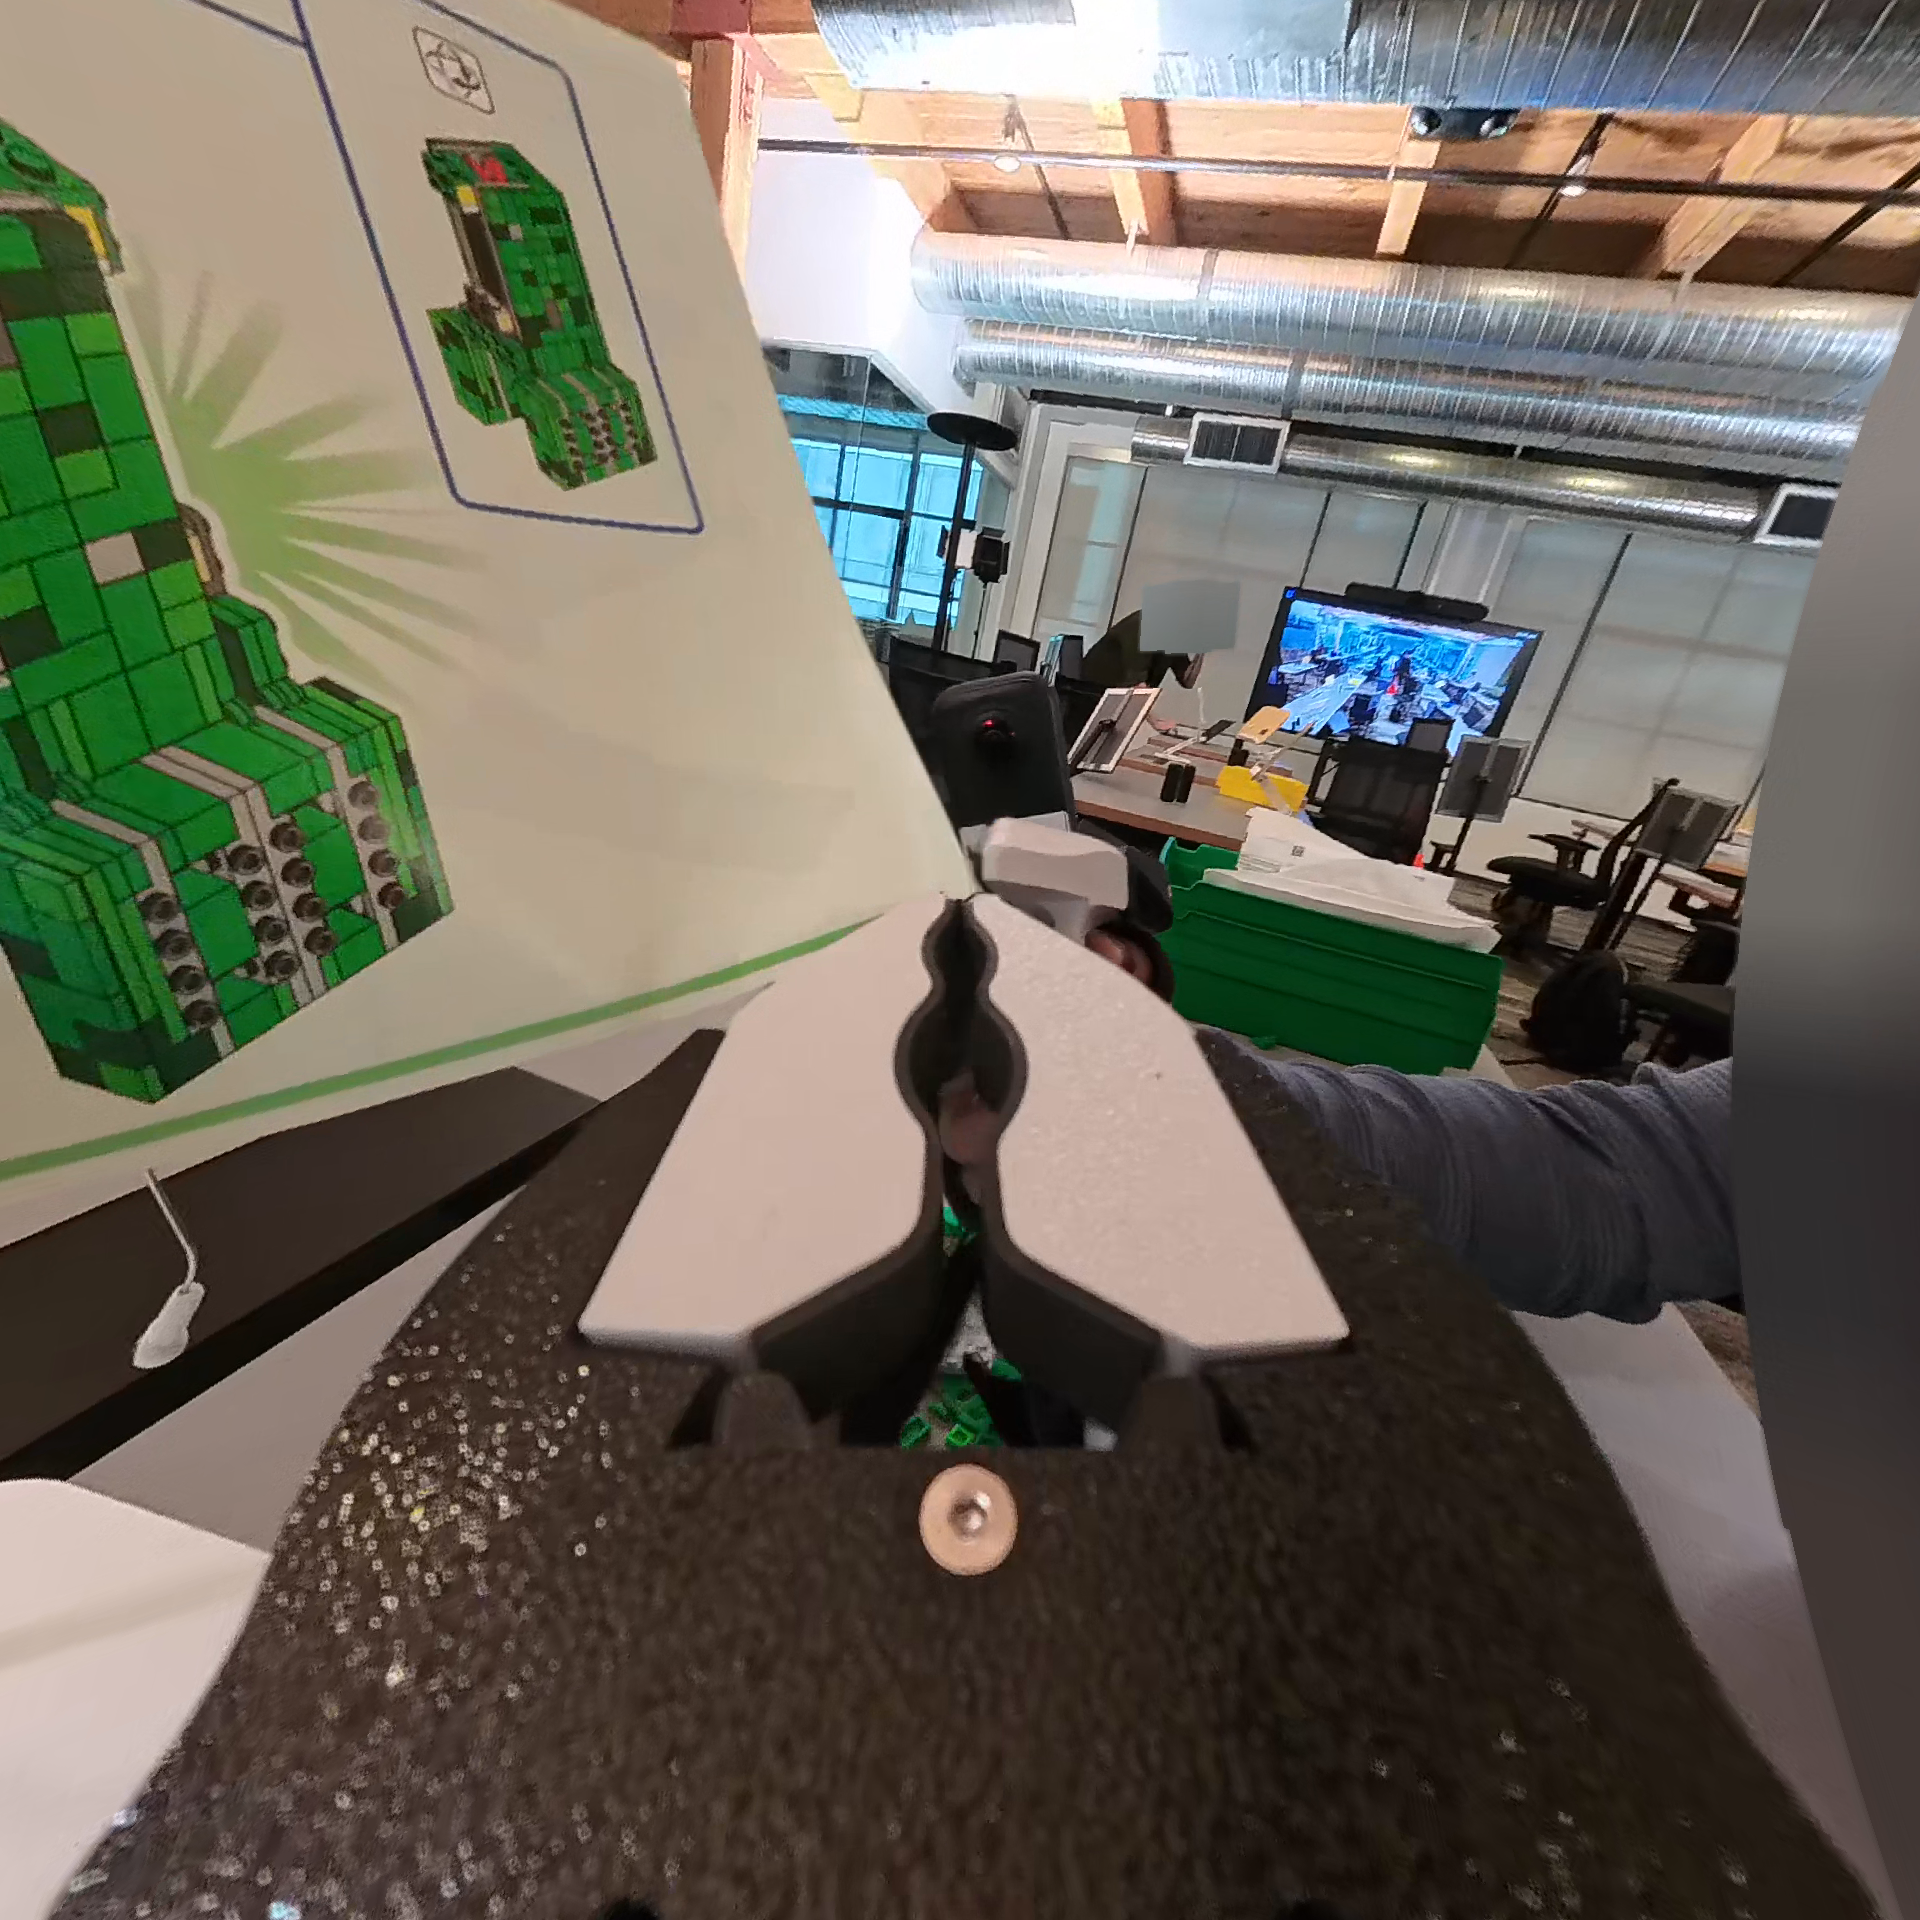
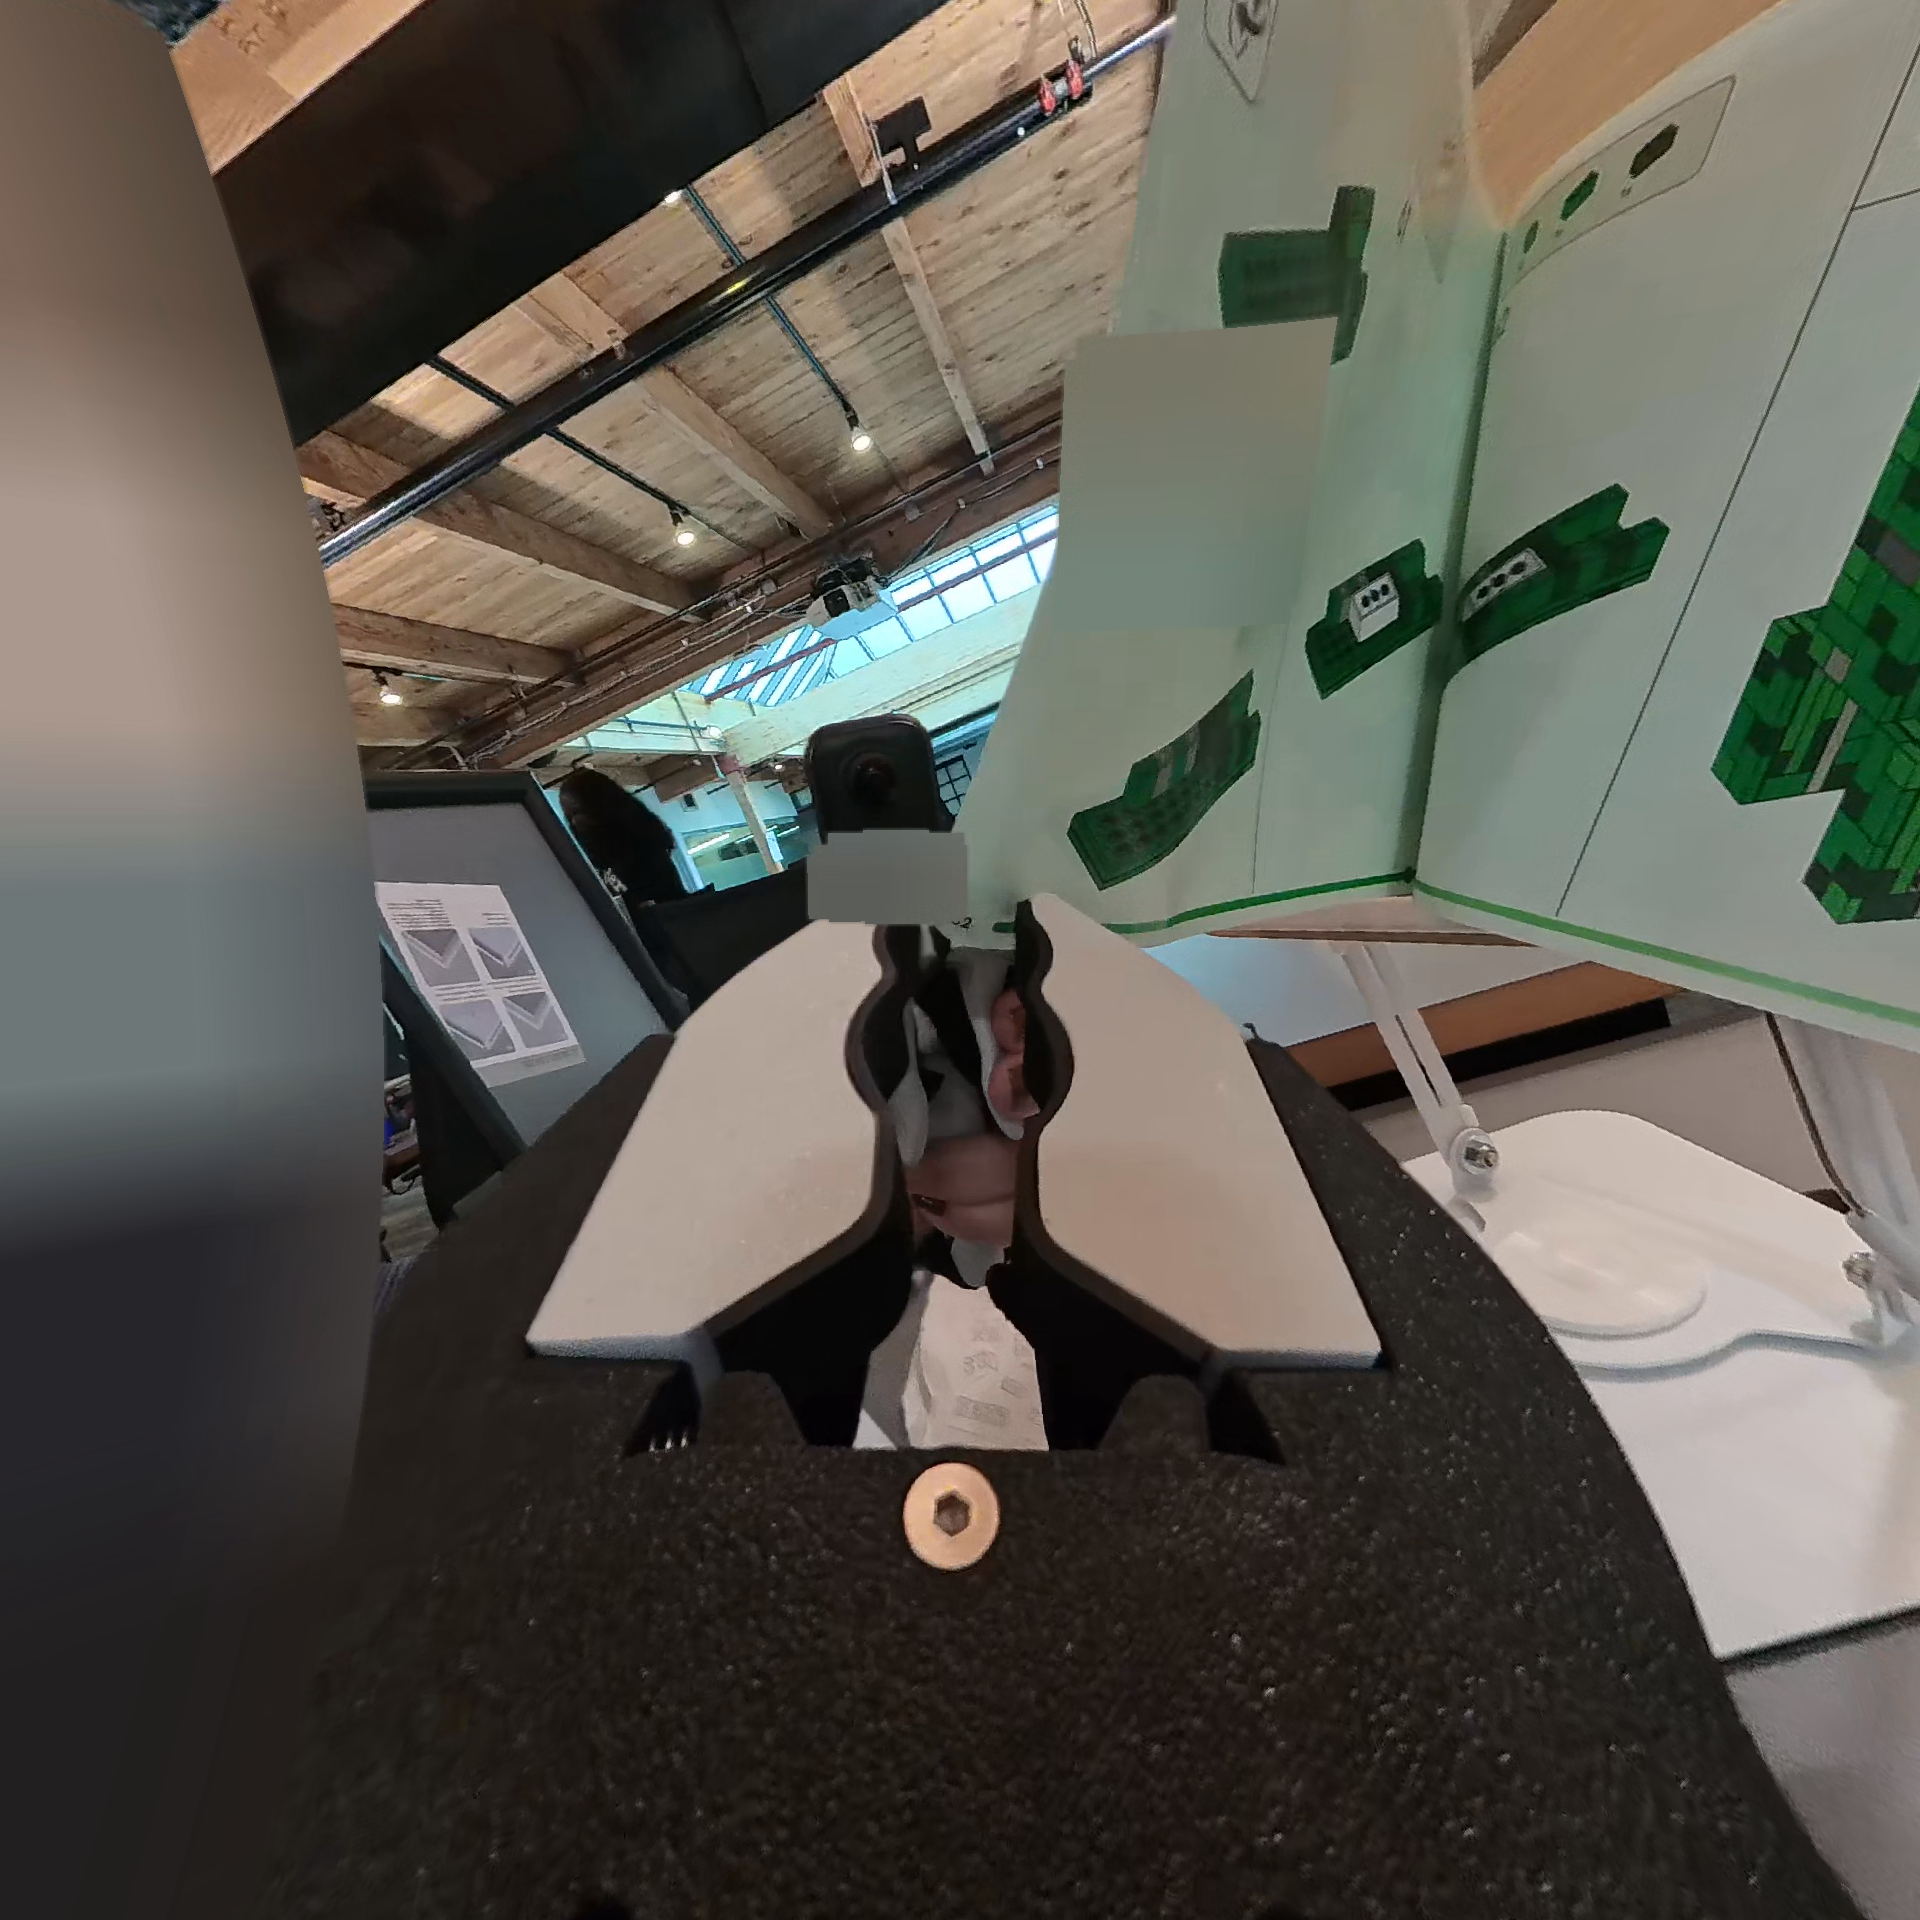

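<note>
Evidently pinches the lower corner of the booklet page, mid-frame, with right gripper. Holds left gripper closed alongside. Probably thin, floppy, tearable: corner grip suits.

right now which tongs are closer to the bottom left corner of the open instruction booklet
Right. The right tongs have their tips at the instruction booklet's lower left corner; the left tongs sit by its right page edge.

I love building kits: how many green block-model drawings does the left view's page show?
2: a large drawing at the page's left, cut by the frame; a small boxed drawing above right. Others may lie off-frame.
</note>
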`<move>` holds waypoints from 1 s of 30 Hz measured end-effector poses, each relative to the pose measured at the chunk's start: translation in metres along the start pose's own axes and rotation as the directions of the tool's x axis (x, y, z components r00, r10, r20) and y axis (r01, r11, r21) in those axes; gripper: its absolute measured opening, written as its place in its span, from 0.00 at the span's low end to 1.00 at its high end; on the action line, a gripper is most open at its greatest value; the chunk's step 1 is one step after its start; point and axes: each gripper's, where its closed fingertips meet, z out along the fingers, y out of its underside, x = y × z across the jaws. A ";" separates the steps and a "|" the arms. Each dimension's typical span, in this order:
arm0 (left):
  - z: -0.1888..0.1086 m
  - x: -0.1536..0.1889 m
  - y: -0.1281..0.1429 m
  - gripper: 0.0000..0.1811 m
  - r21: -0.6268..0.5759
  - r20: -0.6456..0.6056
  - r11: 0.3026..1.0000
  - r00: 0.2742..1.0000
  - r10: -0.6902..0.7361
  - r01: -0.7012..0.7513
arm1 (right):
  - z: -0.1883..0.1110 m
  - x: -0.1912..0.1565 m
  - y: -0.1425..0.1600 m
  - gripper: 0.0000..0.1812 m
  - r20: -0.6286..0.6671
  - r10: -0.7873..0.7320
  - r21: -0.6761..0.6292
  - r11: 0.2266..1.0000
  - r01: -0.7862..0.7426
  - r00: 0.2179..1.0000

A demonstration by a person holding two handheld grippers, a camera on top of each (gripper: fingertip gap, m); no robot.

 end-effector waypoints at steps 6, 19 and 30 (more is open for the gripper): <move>0.001 0.001 0.003 0.00 -0.018 0.001 1.000 1.000 0.013 -0.013 | 0.000 0.003 0.002 0.07 -0.029 -0.037 -0.002 0.999 0.037 0.999; -0.001 0.003 0.001 0.00 -0.015 0.009 0.999 0.999 0.038 -0.038 | -0.008 0.010 -0.002 0.00 -0.099 -0.106 0.013 0.994 0.107 0.989; -0.009 0.000 -0.016 0.00 -0.081 0.223 0.972 0.947 0.233 -0.220 | -0.002 0.008 0.009 0.00 -0.232 -0.574 -0.245 0.816 0.524 0.786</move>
